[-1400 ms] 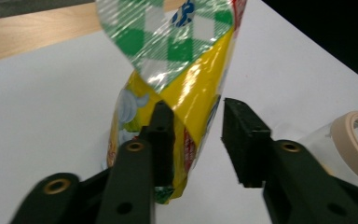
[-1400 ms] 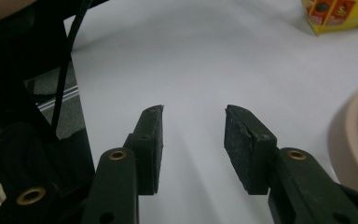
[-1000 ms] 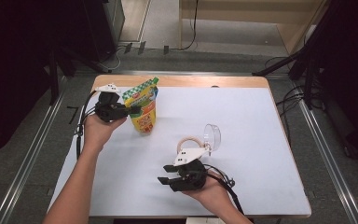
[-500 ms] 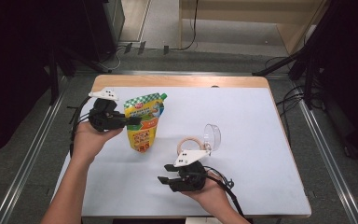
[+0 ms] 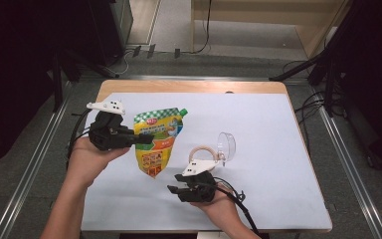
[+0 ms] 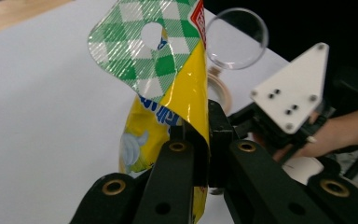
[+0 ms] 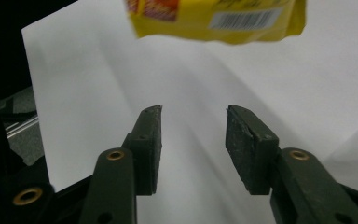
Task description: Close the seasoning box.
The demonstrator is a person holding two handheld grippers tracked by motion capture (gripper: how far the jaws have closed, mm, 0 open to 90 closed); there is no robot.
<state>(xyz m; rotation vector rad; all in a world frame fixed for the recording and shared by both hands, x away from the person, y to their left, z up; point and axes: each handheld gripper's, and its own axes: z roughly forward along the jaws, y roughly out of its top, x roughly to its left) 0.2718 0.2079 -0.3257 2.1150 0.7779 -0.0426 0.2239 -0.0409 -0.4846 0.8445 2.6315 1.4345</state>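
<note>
A yellow pouch (image 5: 156,142) with a green checked top hangs above the white table sheet (image 5: 278,129). My left gripper (image 5: 146,138) is shut on its left edge. In the left gripper view the jaws (image 6: 196,135) pinch the pouch (image 6: 168,70) just below the checked flap with its round hole. My right gripper (image 5: 174,191) sits low near the table's front edge, open and holding nothing. In the right gripper view its open jaws (image 7: 193,116) point at bare sheet, with the pouch's bottom (image 7: 214,16) hanging above and beyond them.
A clear round dish (image 5: 226,146) stands on edge right of the pouch, with a beige ring (image 5: 204,152) lying beside it. Both lie just beyond my right gripper. The left gripper view shows the dish (image 6: 237,39) and my right gripper's white plate (image 6: 289,93).
My left gripper has carried the pouch nearer to the person and toward the table's middle, and the pouch now hangs with its front facing up. The right gripper has stayed put.
</note>
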